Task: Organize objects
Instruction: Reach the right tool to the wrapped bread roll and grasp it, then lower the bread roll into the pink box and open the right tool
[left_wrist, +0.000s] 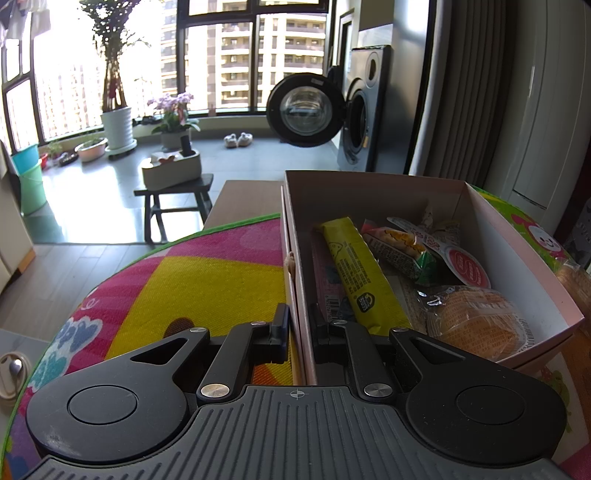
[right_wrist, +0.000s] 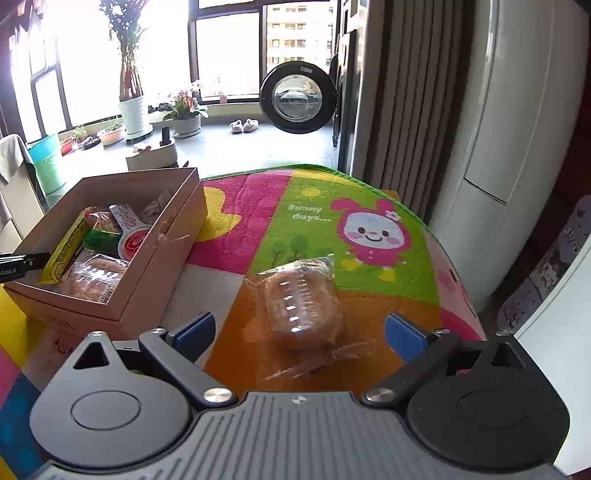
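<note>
Clear plastic wraps the bun (right_wrist: 301, 306), which lies on the mat (right_wrist: 314, 206) at lower centre of the right wrist view, straight ahead of the right gripper (right_wrist: 299, 332) and between the lines of its two blue pads (right_wrist: 400, 334), apart from both. That gripper is spread wide and holds nothing. The bun's long axis runs up the frame, roughly along the fingers, so its narrower width faces the pads; a short push forward and a squeeze looks like the next move, and the loose wrapper tail nearest the camera may crumple first. This hand is plainly the nearer one to the bun. Further off, at centre left of the same view, stands the box (right_wrist: 155, 273), just beside the bun's left and already holding snacks. In the left wrist view the left gripper (left_wrist: 299, 328) is nearly closed, pinching the box's near wall (left_wrist: 301, 295), one finger outside and one inside, apparently steadying it. Beyond its tips, in the frame's right half, lie a yellow bar (left_wrist: 360, 273) and another wrapped bun (left_wrist: 476, 317). Free space for the new bun appears tight.
</note>
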